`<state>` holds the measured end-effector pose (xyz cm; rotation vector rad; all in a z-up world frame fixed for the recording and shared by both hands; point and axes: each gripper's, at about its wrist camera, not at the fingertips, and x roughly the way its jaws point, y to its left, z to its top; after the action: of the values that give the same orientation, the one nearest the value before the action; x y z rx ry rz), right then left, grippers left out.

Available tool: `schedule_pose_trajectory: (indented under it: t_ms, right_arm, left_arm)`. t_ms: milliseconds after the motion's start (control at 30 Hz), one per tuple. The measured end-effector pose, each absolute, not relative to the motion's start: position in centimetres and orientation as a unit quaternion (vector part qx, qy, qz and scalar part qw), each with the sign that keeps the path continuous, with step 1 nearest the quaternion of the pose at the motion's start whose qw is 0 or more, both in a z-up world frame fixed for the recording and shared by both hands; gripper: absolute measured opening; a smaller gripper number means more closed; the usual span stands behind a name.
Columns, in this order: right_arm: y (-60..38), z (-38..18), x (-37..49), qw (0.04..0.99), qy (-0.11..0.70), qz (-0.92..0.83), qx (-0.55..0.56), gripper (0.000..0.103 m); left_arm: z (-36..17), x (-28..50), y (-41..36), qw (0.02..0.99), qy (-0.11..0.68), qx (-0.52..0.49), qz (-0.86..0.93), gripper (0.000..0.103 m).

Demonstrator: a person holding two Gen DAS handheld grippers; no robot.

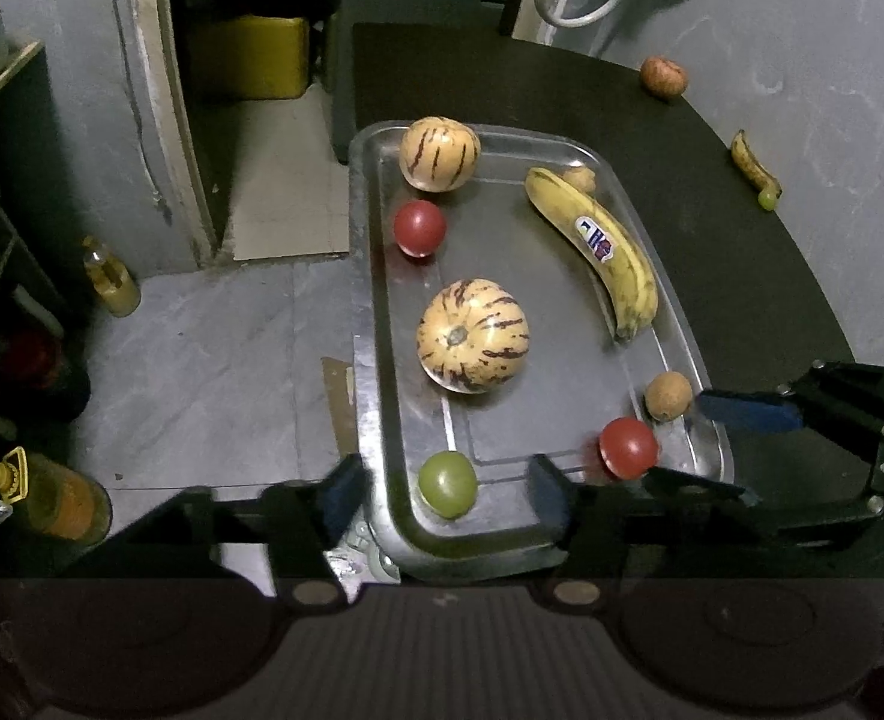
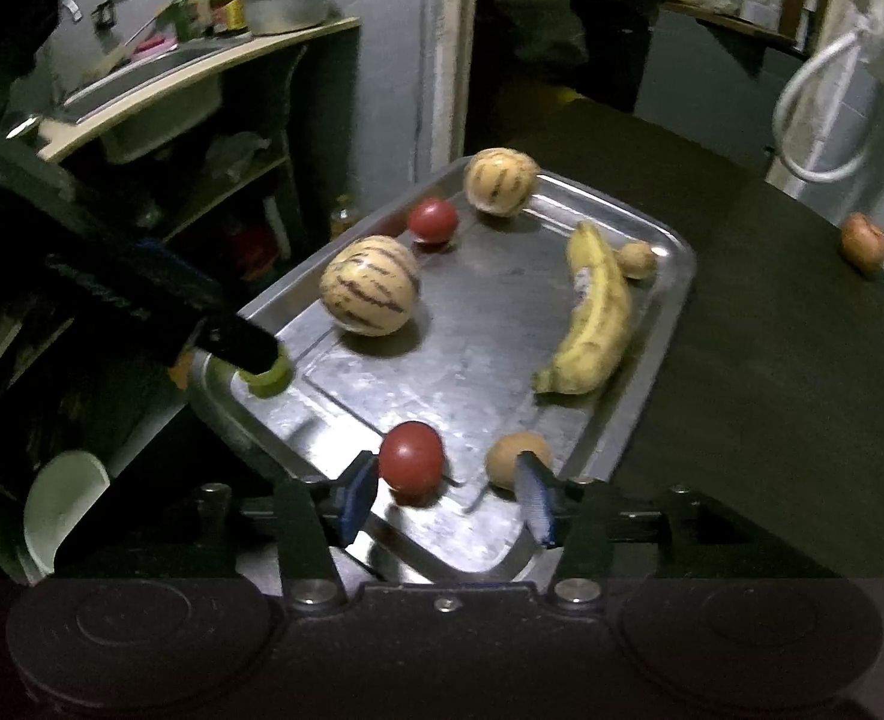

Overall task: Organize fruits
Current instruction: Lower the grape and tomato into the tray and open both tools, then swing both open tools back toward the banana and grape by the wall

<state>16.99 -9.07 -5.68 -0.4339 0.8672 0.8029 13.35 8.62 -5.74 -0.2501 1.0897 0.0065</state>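
Hovering both grippers over the near end of the metal tray (image 1: 375, 276), we keep them wide and empty: the left gripper (image 1: 445, 495) straddles the green tomato (image 1: 448, 483) in the tray's near-left corner, the right gripper (image 2: 445, 495) brackets a red tomato (image 2: 411, 463). Next, probably, we fetch the small banana (image 1: 754, 168) lying off the tray.

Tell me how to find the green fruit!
Look at the shiny metal tray on the dark table. Go to the near corner, between the left hand-held gripper's fingers. The green fruit sits there, small and round, the only green one in the tray; its neighbours are red, tan or striped.
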Motion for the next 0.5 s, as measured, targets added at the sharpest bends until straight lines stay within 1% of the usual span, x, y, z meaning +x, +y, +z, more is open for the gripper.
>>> schedule_pose_trajectory:
  t_ms: [33, 100, 133, 233, 367, 500]
  right_arm:
    - [-9.4, -5.5, 17.1, 0.811, 0.406, 0.371, -0.198, 0.061]
    - [-10.0, -5.2, 17.2, 0.817, 0.410, 0.360, -0.187, 0.067]
    - [-10.4, -5.1, 17.3, 0.820, 0.412, 0.353, -0.181, 0.072]
    - [-11.4, -4.8, 17.5, 0.828, 0.417, 0.336, -0.167, 0.080]
    - [-12.6, -4.6, 17.5, 0.838, 0.425, 0.308, -0.151, 0.092]
    - [-13.7, -4.4, 17.7, 0.850, 0.429, 0.275, -0.133, 0.098]
  left_arm:
    - [-5.6, 13.2, 8.6, 0.848, 0.517, -0.116, 0.004, 0.080]
    - [-5.3, 13.1, 8.7, 0.848, 0.517, -0.111, 0.005, 0.086]
    - [-5.2, 13.0, 8.6, 0.848, 0.519, -0.108, 0.006, 0.090]
    - [-5.0, 12.9, 8.7, 0.846, 0.523, -0.100, 0.006, 0.095]
    - [-4.8, 12.9, 8.6, 0.844, 0.528, -0.092, 0.007, 0.098]
    - [-4.4, 13.2, 8.4, 0.844, 0.531, -0.079, 0.006, 0.102]
